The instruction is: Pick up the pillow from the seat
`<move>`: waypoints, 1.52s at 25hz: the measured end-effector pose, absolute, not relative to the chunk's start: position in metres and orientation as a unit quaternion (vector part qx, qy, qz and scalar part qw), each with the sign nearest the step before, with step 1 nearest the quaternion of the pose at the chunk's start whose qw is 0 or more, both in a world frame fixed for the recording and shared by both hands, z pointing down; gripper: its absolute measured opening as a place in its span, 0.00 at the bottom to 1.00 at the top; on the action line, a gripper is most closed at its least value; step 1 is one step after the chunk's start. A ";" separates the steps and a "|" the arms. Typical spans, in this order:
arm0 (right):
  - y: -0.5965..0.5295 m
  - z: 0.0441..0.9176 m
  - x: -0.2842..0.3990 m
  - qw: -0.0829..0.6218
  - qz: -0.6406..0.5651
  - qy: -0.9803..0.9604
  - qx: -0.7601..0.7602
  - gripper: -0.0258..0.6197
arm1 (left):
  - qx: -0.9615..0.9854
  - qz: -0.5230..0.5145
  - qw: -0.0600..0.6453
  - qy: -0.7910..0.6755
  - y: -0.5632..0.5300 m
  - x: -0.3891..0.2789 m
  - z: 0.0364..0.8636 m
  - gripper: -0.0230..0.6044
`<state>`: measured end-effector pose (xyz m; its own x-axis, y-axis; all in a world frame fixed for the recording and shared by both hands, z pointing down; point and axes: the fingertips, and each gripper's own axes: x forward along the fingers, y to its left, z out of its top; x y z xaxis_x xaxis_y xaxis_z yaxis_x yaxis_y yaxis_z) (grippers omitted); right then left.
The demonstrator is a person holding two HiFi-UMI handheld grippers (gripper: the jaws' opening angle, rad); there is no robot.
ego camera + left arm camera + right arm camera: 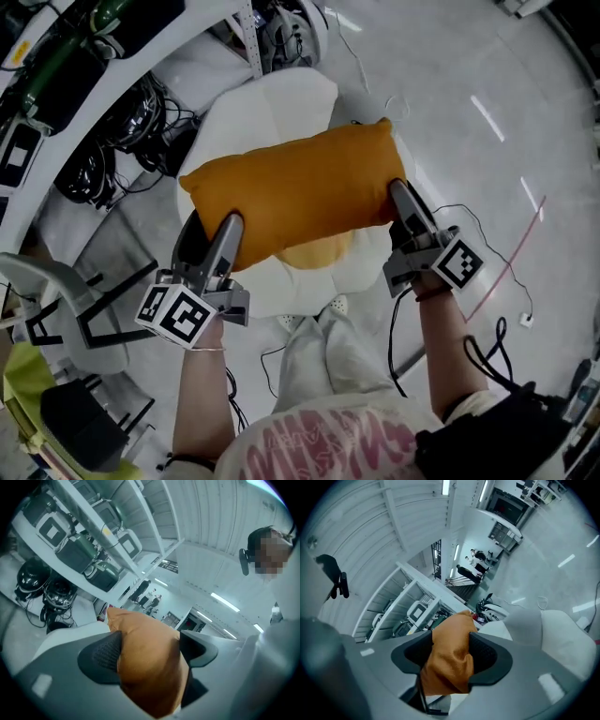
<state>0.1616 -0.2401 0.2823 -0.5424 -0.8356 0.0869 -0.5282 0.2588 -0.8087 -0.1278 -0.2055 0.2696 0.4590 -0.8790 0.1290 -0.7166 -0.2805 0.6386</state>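
Note:
An orange pillow [295, 192] hangs lifted over a white, flower-shaped seat [272, 112] with a yellow centre [319, 251]. My left gripper [217, 234] is shut on the pillow's near left corner. My right gripper [398, 202] is shut on its right end. In the left gripper view the orange fabric [150, 660] bulges between both pads. The right gripper view shows a bunched fold of the pillow [450, 658] pinched between the jaws.
A shelf rack with dark cases [66, 56] and coiled black cables [131, 131] stands at the upper left. A grey chair frame [66, 309] is at the lower left. Cables [487, 281] trail across the shiny grey floor at the right. A person's legs [323, 356] stand below the seat.

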 end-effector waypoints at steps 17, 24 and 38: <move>-0.179 -0.035 0.149 0.291 -0.241 0.860 -0.344 0.43 | 0.863 -0.209 0.085 -0.452 -0.146 -0.140 -0.056 0.68; -0.134 -0.080 0.167 0.291 -0.189 0.878 -0.331 0.42 | 0.874 -0.229 0.044 -0.426 -0.097 -0.125 -0.090 0.68; -0.120 -0.070 0.165 0.265 -0.193 0.894 -0.305 0.38 | 0.874 -0.213 0.054 -0.433 -0.070 -0.123 -0.070 0.69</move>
<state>0.1652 -0.1196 -0.0703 -0.6733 -0.6480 -0.3559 -0.4437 0.7392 -0.5066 -0.1228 -0.0701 -0.0696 0.5353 -0.7795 -0.3253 -0.7337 -0.6199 0.2783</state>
